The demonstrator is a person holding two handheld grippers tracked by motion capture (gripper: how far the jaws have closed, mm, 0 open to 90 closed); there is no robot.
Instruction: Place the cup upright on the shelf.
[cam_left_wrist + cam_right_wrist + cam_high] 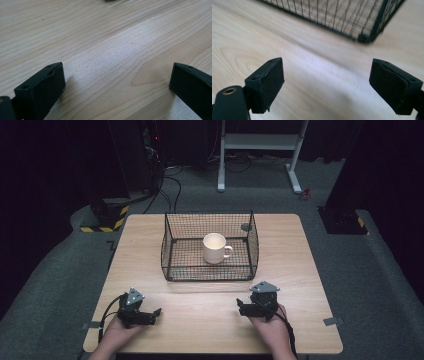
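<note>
Black wire-mesh basket (210, 251) sits mid-tabletop (300, 270), toward the far edge. White ceramic mug (216, 248) stands upright inside it, about centre, handle pointing right. Left hand-held gripper (156, 312) rests near the tabletop's near-left edge, right hand-held gripper (239, 306) near the near-right edge, both on the near side of the basket and well apart from each other.
</note>
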